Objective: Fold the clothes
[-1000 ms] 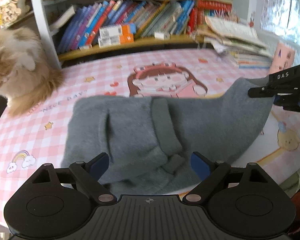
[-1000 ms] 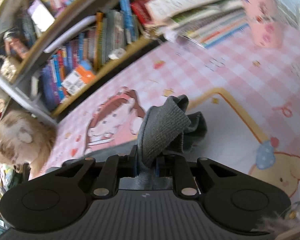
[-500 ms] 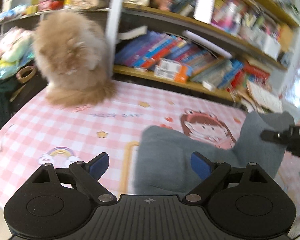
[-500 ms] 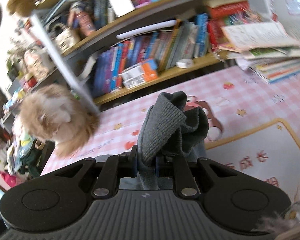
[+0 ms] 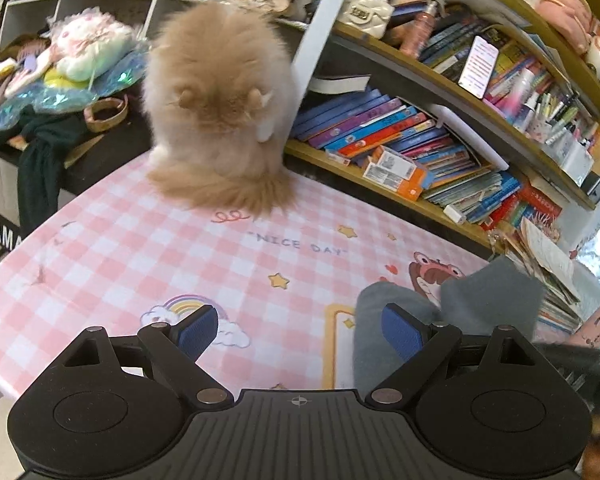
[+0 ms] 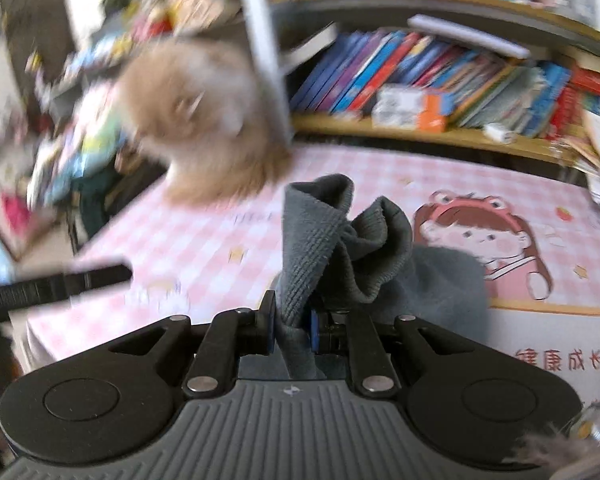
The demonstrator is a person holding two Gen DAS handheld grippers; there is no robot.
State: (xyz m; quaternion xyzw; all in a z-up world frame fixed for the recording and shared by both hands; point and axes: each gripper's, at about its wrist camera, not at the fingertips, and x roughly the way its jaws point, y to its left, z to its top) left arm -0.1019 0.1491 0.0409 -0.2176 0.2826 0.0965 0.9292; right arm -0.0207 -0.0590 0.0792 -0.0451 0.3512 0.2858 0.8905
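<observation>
Swung left, the left gripper now gapes empty over bare tablecloth; the right gripper, clamped on the grey sweater, carries the fold across.

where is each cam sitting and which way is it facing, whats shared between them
Left wrist: on the open left gripper, looking over the pink checked table to the fluffy cat and bookshelf.
Right wrist: on the right gripper, shut on the grey garment, facing the same shelf.
Shared: cat, garment, table, books.
</observation>
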